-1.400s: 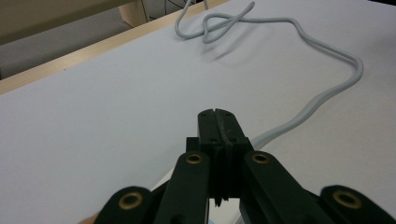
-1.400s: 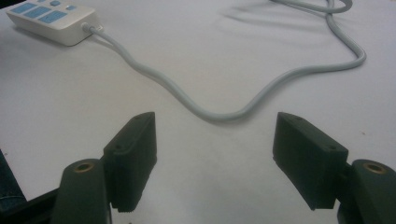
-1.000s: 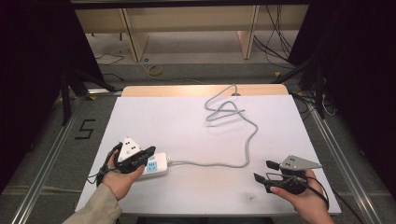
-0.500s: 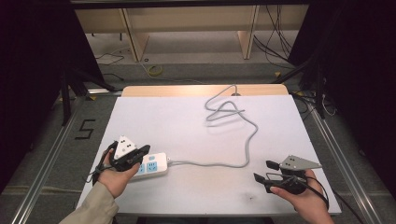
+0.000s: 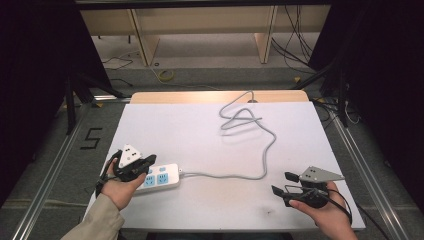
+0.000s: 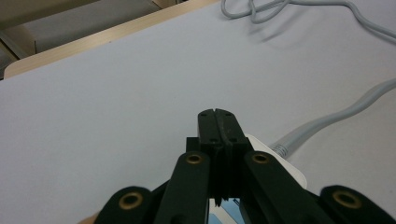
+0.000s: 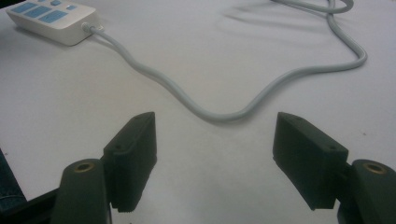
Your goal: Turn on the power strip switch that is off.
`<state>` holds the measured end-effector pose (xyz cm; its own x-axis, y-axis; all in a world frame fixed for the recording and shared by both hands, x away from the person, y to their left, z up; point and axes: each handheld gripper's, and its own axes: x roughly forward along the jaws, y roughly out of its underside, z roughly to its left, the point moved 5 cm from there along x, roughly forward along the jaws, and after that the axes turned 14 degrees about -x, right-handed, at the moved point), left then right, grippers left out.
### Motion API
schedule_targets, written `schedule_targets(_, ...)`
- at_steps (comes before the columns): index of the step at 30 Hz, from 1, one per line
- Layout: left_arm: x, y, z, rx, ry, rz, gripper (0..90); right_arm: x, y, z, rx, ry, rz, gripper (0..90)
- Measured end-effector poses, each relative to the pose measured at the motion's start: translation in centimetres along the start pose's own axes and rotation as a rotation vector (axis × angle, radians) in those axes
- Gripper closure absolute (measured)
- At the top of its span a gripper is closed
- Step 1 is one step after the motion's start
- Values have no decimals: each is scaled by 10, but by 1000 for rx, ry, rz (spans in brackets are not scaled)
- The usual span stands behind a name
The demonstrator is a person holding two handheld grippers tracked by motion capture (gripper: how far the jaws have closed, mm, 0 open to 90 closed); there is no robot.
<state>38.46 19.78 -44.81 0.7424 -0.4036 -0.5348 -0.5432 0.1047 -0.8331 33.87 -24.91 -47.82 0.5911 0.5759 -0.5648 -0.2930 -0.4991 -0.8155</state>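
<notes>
Left gripper point(image 5: 145, 164) over near-left end of white power strip point(image 5: 162, 177), jaws pressed together, nothing between. Strip's long axis runs left-right; grey cord point(image 5: 260, 150) trails rightward. Right gripper point(image 5: 282, 184) well apart, jaws wide, empty. Left hand clearly nearer.

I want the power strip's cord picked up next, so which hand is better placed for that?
Probably right: the right tool is open, and the cord lies just ahead of it. The left tool is shut over the power strip.
</notes>
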Motion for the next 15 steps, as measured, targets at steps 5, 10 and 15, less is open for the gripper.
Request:
schedule_targets(5,-1,0,2,-5,-9,13,898,0,0,0,0,-1,1,310)
schedule_targets(10,0,1,7,-18,-21,25,898,0,0,0,0,-1,-1,310)
schedule_targets(15,0,1,13,-30,-29,36,899,0,0,0,1,-1,0,310)
